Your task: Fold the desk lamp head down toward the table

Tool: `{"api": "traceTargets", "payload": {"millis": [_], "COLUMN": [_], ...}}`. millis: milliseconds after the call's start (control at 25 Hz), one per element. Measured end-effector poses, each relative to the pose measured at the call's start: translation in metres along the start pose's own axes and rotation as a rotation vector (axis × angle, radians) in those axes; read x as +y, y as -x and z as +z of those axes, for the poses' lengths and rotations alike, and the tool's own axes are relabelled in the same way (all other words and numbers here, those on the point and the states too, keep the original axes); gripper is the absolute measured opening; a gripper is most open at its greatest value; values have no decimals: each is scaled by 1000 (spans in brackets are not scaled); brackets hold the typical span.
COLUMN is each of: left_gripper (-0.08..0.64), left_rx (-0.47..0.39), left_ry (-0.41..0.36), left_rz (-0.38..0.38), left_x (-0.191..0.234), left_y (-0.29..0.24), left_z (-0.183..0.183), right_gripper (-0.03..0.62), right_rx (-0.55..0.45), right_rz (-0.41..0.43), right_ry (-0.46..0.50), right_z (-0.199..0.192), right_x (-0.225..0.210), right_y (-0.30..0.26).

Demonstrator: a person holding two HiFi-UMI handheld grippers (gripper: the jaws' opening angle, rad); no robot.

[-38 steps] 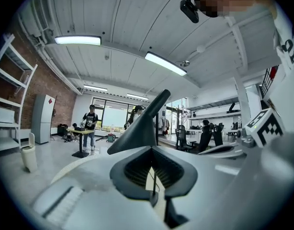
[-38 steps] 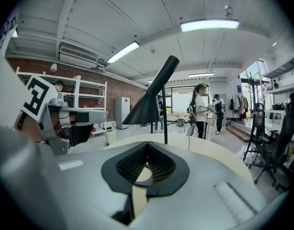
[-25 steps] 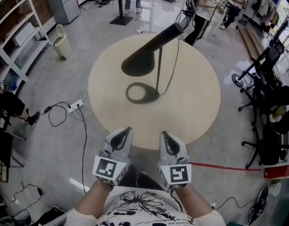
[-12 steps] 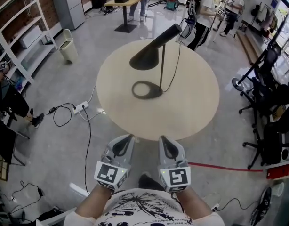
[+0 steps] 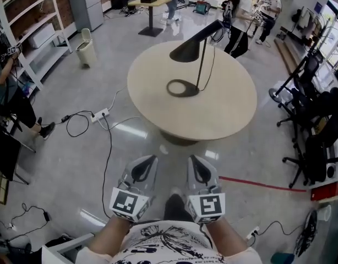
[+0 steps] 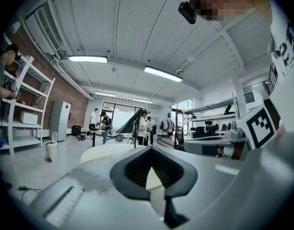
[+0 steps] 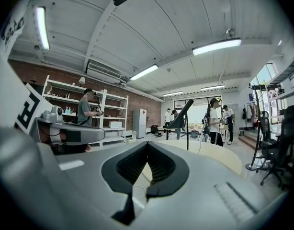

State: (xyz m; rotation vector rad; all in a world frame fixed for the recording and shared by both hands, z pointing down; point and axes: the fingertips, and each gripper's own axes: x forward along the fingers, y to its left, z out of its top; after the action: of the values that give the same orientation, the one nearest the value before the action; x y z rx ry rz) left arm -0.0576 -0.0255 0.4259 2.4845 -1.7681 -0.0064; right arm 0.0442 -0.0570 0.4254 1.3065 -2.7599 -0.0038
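Observation:
A black desk lamp (image 5: 194, 49) stands on the round beige table (image 5: 224, 120), far ahead of me. Its cone head is tilted, with the stem end raised, on a thin pole over a ring base (image 5: 181, 88); a cord runs off the table's far side. My left gripper (image 5: 148, 160) and right gripper (image 5: 193, 159) are held side by side close to my body, over the floor and well short of the table. Both are shut with nothing between the fingers. The lamp (image 6: 132, 121) shows small and distant in the left gripper view, and the lamp (image 7: 182, 114) likewise in the right gripper view.
A power strip with cables (image 5: 101, 114) lies on the floor left of the table, and a red tape line (image 5: 257, 185) runs at the right. Office chairs (image 5: 317, 142) crowd the right side. A white bin (image 5: 86, 47), shelving (image 5: 26, 37) and several people stand around.
The table and lamp have drawn farther away and shifted up and right in the head view. More floor shows between them and my grippers. Both grippers kept their pose and stayed shut.

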Motion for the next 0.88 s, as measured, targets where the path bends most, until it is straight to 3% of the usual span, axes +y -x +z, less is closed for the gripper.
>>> {"api": "traceTargets", "payload": {"millis": [200, 520, 880], "left_gripper": [3, 3, 3], "left_rx": [4, -32, -61], "left_ry": [40, 50, 42], "left_rz": [-15, -55, -56], "left_x": [-18, -50, -96], "left_y": [56, 104, 136], "left_z": [-9, -2, -2], "right_gripper": [8, 8, 8], "right_rx": [-76, -16, 3], "right_rz": [-31, -132, -113], "right_ry": [-55, -40, -30], "right_z": [13, 2, -9], "right_x": [34, 50, 59], "right_y": [61, 120, 170]}}
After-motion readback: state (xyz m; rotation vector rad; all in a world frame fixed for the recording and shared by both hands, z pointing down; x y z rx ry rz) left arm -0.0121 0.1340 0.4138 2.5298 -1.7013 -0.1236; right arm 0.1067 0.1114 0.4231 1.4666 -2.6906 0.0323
